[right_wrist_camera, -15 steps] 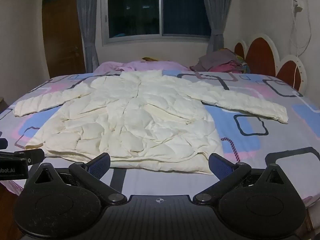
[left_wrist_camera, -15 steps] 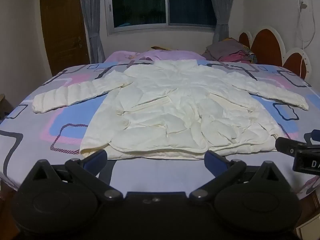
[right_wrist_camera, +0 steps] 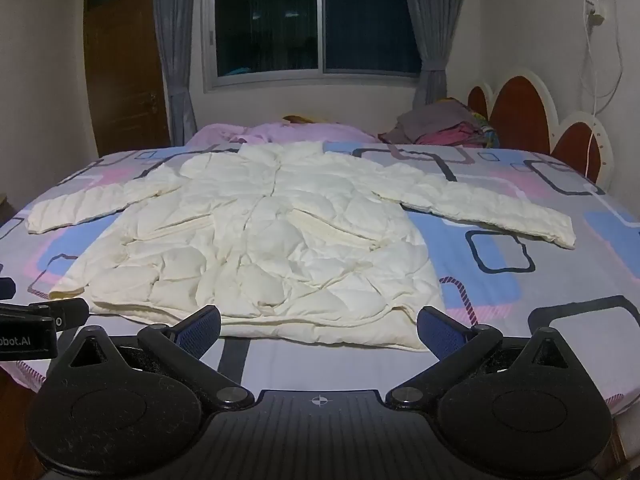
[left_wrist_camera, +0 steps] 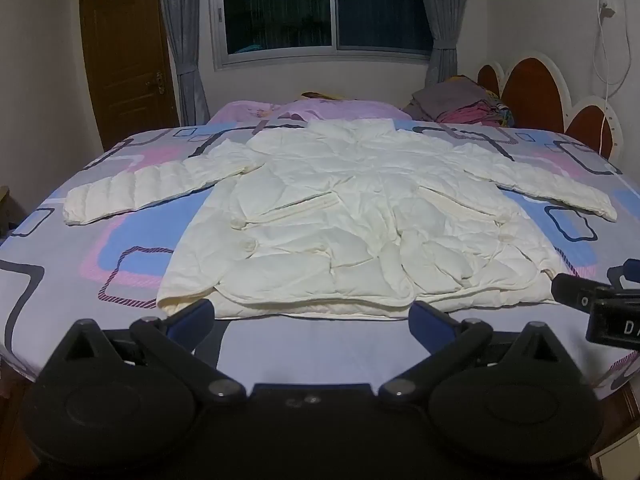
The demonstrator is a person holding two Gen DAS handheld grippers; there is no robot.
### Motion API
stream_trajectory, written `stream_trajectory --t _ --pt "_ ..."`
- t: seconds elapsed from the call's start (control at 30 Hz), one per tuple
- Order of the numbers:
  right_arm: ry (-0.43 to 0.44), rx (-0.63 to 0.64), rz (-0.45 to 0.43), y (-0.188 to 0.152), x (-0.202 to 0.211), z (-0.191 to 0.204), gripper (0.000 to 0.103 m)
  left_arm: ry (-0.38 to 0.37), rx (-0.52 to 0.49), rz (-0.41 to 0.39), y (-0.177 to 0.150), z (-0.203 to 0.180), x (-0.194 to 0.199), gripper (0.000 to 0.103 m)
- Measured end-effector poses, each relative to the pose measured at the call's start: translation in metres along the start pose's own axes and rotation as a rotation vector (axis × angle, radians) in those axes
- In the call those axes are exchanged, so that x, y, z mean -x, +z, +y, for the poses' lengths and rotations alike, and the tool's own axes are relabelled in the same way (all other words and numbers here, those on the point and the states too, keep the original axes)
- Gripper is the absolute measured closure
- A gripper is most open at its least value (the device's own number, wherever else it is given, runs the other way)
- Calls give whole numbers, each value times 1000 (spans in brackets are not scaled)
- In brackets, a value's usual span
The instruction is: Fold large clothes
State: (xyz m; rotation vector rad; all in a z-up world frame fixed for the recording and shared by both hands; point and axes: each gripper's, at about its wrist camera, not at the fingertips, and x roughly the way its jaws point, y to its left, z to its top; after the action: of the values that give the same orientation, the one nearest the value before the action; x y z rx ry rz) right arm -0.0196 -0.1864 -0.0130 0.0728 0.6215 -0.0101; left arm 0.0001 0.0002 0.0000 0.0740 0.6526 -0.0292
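A: Where is the coat (left_wrist_camera: 352,220)?

B: Flat on the bed (left_wrist_camera: 72,264), front up, both sleeves out to the sides, collar toward the window (left_wrist_camera: 332,4). Its hem lies along the bed's near edge.

A: And the left gripper (left_wrist_camera: 310,316)?

B: Spread wide, nothing between the fingers. It hangs just short of the hem, over the coat's left half, tipped downward. Whether the blue pads (left_wrist_camera: 192,314) touch the fabric, I cannot tell.

A: The right gripper (right_wrist_camera: 320,326)?

B: Also spread wide and empty, at the hem over the coat's right half. Its right pad (right_wrist_camera: 438,330) sits by the hem's right corner. In the left view that gripper shows just past the coat's right hem corner; in the right view the left one shows by the left corner.

A: Anything else near the coat?

B: A pink blanket (right_wrist_camera: 280,132) beyond the collar, a pile of clothes (right_wrist_camera: 444,124) beyond the right sleeve by the headboard (right_wrist_camera: 520,116), and a door (left_wrist_camera: 124,52) past the left sleeve.
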Motion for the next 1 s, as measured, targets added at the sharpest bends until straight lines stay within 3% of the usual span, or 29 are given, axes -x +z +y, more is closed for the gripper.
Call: stream_trajectory --t 1.0 --pt "-2 -14 0 -1 0 -8 0 5 -20 7 -1 -10 -2 0"
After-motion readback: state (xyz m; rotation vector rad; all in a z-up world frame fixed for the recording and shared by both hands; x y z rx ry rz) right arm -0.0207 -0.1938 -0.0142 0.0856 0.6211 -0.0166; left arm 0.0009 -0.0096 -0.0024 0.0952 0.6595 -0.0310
